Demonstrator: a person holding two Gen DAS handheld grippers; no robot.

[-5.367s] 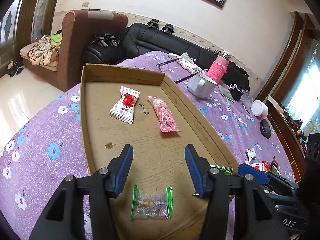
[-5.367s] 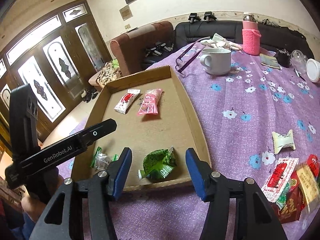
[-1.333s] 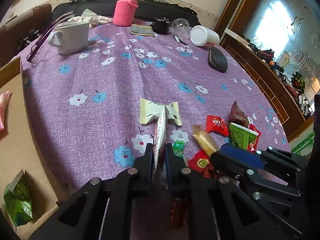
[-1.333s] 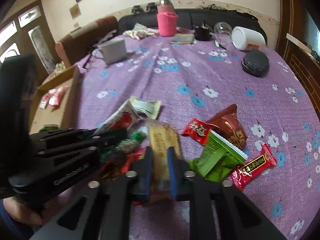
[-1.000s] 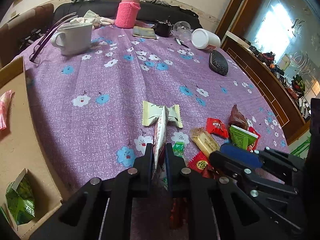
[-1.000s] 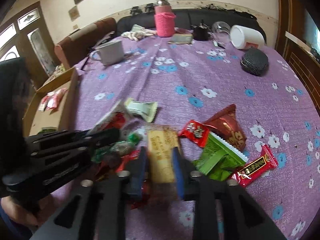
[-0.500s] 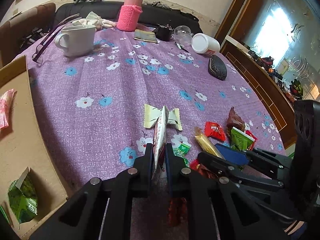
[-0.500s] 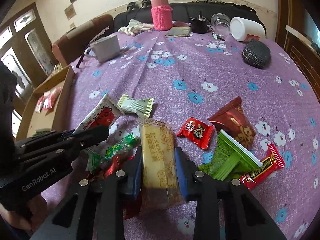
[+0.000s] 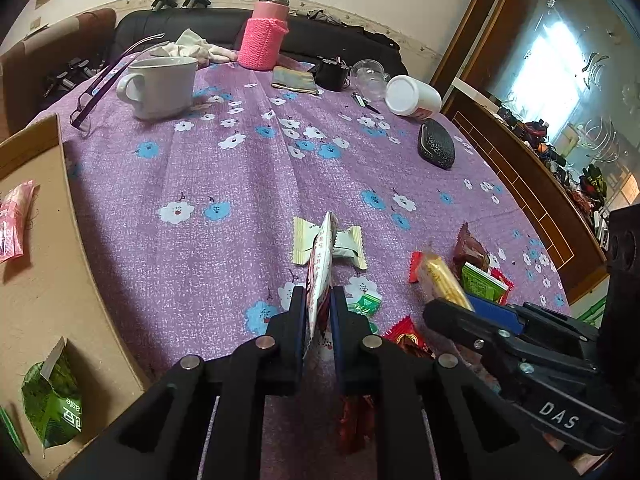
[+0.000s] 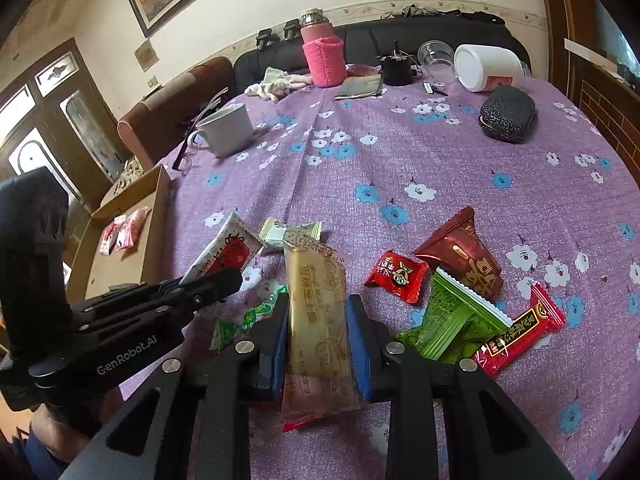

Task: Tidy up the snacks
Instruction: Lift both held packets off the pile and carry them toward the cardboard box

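**Both grippers on snack packets near the table's front edge**

The left gripper (image 9: 319, 312) is fully closed on a red-and-white packet (image 9: 320, 264), pinched edge-on so it stands up between the jaws. Just beyond it a pale green candy (image 9: 344, 244) lies flat on the purple cloth (image 9: 240, 168).

The right gripper (image 10: 318, 332) has a yellow wafer packet (image 10: 316, 300) between its jaws; they are closing, and the blue pads touch the packet's two long sides. The packet tilts up off the cloth, its far end raised.

The loose pile sits near the front right edge of the table: a small red candy (image 10: 396, 276), a dark red pouch (image 10: 464, 256), a green packet (image 10: 456, 316), a long red bar (image 10: 524, 328) and a small green sweet (image 10: 248, 316) by the left pad.

At the table's left edge is the cardboard tray (image 9: 48, 280). It holds a green pouch (image 9: 52, 408) at its near end and a pink packet (image 9: 14, 220) further along.

Toward the far edge stand a white mug (image 9: 160, 84), a pink-sleeved flask (image 9: 266, 36), a tipped white jar (image 9: 412, 96) and a black case (image 9: 436, 148).
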